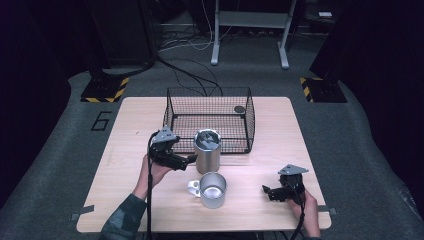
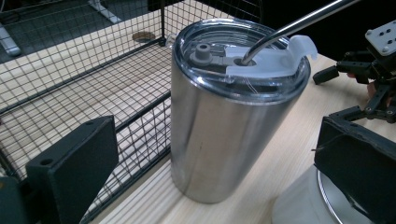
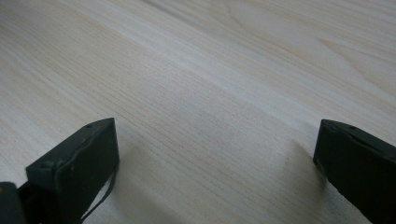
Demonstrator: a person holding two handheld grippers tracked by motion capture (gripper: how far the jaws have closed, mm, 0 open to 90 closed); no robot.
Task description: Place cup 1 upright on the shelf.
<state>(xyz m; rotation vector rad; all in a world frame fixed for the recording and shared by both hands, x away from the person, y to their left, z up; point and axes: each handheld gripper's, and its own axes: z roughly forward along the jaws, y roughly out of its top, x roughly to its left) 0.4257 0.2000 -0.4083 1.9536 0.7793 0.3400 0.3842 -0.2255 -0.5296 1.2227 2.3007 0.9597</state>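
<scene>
Tumbler (image 2: 224, 121), upright beside the wire basket (image 1: 210, 117), is being approached by the wide-open, empty left gripper (image 1: 186, 160), while the right gripper (image 1: 267, 192), open and empty, is being rested; closing squarely seems next.

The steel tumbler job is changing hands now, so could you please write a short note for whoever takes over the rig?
Left tool: open, jaws either side of the steel tumbler, not closed on it.
Right tool: open, holding nothing, low over bare table at the near right.
Tumbler: upright on the table, clear lid and metal straw in place, just outside the front wall of the wire basket.
Steel mug: on the table in front of the tumbler.
Done: the left tool is lined up on the tumbler.
Left: probably close on it and lift; it may be meant for the basket.
</scene>
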